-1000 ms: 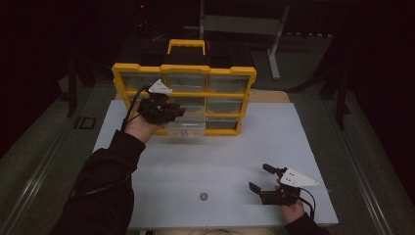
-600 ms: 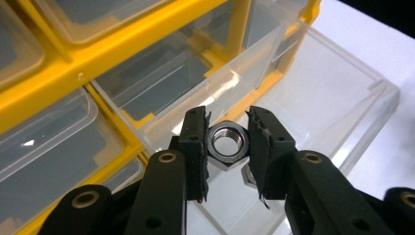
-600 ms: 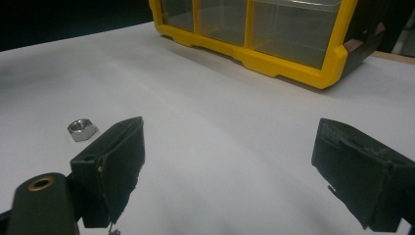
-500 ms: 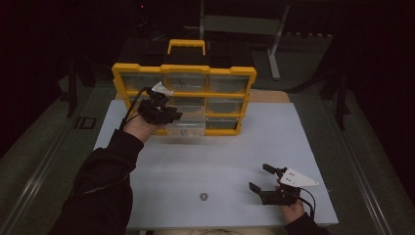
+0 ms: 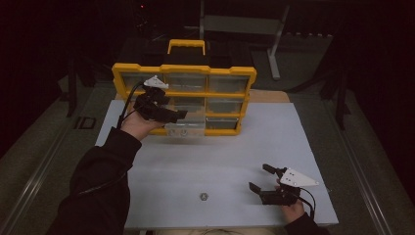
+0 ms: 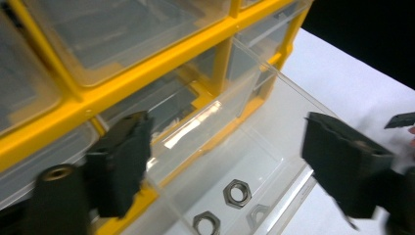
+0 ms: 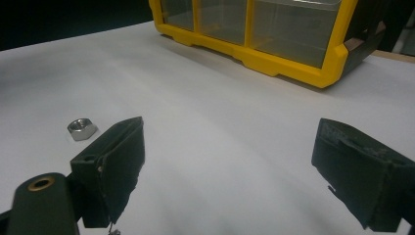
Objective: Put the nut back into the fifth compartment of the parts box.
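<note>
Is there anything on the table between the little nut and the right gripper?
No. In the high view the white table is bare between the nut and the right gripper.

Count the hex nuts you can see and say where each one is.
3. One nut lies loose on the white table, left of the right tool. Two nuts lie in the pulled-out clear drawer under the left tool. More may be hidden in the closed drawers.

high view overhead, gripper views close, sharing yellow organizer (image 5: 183, 100)
</note>
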`<act>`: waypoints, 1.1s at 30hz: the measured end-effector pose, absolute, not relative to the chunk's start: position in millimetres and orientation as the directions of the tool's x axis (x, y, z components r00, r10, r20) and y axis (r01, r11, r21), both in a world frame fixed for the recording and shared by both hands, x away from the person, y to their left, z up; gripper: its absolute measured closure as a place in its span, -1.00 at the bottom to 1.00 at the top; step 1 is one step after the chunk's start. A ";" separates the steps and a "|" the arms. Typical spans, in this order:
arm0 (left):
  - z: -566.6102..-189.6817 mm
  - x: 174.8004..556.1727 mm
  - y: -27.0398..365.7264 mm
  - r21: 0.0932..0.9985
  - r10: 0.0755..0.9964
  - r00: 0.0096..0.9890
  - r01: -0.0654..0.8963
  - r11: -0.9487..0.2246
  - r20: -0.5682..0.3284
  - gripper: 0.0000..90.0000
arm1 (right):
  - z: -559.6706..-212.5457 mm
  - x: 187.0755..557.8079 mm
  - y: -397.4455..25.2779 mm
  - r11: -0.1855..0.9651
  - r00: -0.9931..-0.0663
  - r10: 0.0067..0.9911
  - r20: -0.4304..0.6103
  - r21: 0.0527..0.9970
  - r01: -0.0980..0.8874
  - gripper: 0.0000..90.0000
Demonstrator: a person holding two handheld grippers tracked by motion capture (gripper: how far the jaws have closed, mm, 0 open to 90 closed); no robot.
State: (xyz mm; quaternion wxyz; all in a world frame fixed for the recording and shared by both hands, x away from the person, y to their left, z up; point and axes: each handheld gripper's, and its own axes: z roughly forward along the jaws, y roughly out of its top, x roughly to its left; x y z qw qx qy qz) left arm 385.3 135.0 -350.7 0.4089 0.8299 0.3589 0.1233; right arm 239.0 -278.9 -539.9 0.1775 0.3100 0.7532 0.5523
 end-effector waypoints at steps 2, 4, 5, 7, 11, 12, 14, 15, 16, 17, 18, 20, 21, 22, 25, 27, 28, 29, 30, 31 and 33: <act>-350.0 381.0 136.2 0.766 0.691 0.718 0.493 -0.413 -0.090 -0.86 | -539.8 239.0 -278.7 0.198 -0.745 0.663 0.072 0.943 0.268 -0.72; -350.5 377.0 137.0 0.771 0.683 0.725 0.486 -0.413 -0.091 -0.90 | -539.8 239.0 -278.7 0.198 -0.745 0.663 0.072 0.943 0.268 -0.72; -350.9 375.0 137.3 0.769 0.681 0.727 0.486 -0.415 -0.092 -0.93 | -539.8 239.0 -278.8 0.198 -0.745 0.663 0.073 0.943 0.268 -0.72; -352.1 370.6 138.2 0.773 0.669 0.736 0.480 -0.415 -0.098 -0.96 | -539.7 239.0 -278.9 0.197 -0.744 0.664 0.073 0.943 0.268 -0.72; -355.5 362.7 140.5 0.778 0.658 0.746 0.472 -0.414 -0.102 -0.99 | -539.8 239.1 -278.9 0.197 -0.744 0.664 0.073 0.943 0.269 -0.72; -355.5 362.7 140.5 0.778 0.658 0.746 0.472 -0.414 -0.102 -0.99 | -539.8 239.1 -278.8 0.197 -0.744 0.664 0.074 0.943 0.270 -0.72; -358.2 356.5 142.1 0.781 0.658 0.747 0.468 -0.414 -0.099 -0.98 | -539.8 239.1 -278.8 0.198 -0.744 0.664 0.072 0.943 0.268 -0.72; -359.2 353.6 143.2 0.784 0.654 0.749 0.466 -0.410 -0.103 -0.98 | -539.8 239.1 -278.9 0.197 -0.744 0.665 0.073 0.943 0.269 -0.72; -359.9 351.9 143.8 0.786 0.654 0.749 0.466 -0.406 -0.106 -0.98 | -539.7 239.2 -279.0 0.197 -0.743 0.665 0.072 0.943 0.268 -0.72; -361.1 349.0 144.6 0.789 0.657 0.747 0.464 -0.403 -0.104 -0.98 | -539.7 239.2 -279.0 0.197 -0.744 0.665 0.072 0.944 0.267 -0.72; -362.0 347.2 144.8 0.790 0.655 0.749 0.461 -0.403 -0.103 -0.98 | -539.7 239.2 -279.1 0.196 -0.744 0.664 0.071 0.944 0.266 -0.72; -364.8 341.9 144.3 0.792 0.657 0.747 0.459 -0.402 -0.099 -0.98 | -539.8 239.4 -279.0 0.197 -0.744 0.664 0.073 0.943 0.268 -0.72; -366.2 337.7 144.0 0.794 0.652 0.752 0.451 -0.407 -0.093 -0.98 | -539.9 239.3 -278.9 0.196 -0.744 0.664 0.075 0.943 0.270 -0.72; -366.6 336.4 144.0 0.793 0.652 0.753 0.451 -0.410 -0.091 -0.98 | -539.9 239.2 -278.9 0.197 -0.744 0.664 0.075 0.942 0.271 -0.72; -368.3 328.8 144.1 0.797 0.652 0.754 0.442 -0.412 -0.080 -0.98 | -539.8 239.2 -278.9 0.197 -0.743 0.665 0.074 0.943 0.270 -0.72; -369.2 324.1 144.7 0.801 0.656 0.751 0.437 -0.409 -0.075 -0.98 | -539.8 239.2 -278.8 0.196 -0.744 0.664 0.075 0.943 0.270 -0.72; -369.8 321.9 145.0 0.803 0.654 0.753 0.434 -0.408 -0.075 -0.98 | -539.8 239.2 -278.7 0.195 -0.744 0.664 0.074 0.943 0.269 -0.72; -370.3 319.6 145.1 0.806 0.654 0.753 0.432 -0.405 -0.075 -0.98 | -539.7 239.2 -278.8 0.197 -0.744 0.664 0.072 0.944 0.266 -0.72; -370.9 317.9 145.0 0.807 0.653 0.754 0.430 -0.406 -0.073 -0.98 | -539.7 239.2 -278.8 0.197 -0.744 0.664 0.072 0.944 0.266 -0.72; -370.9 317.9 145.0 0.807 0.653 0.754 0.430 -0.406 -0.073 -0.98 | -539.7 239.2 -278.8 0.196 -0.744 0.664 0.072 0.944 0.267 -0.72; -374.1 310.6 143.1 0.808 0.649 0.758 0.421 -0.413 -0.064 -0.98 | -539.7 239.3 -278.9 0.195 -0.744 0.665 0.073 0.944 0.267 -0.72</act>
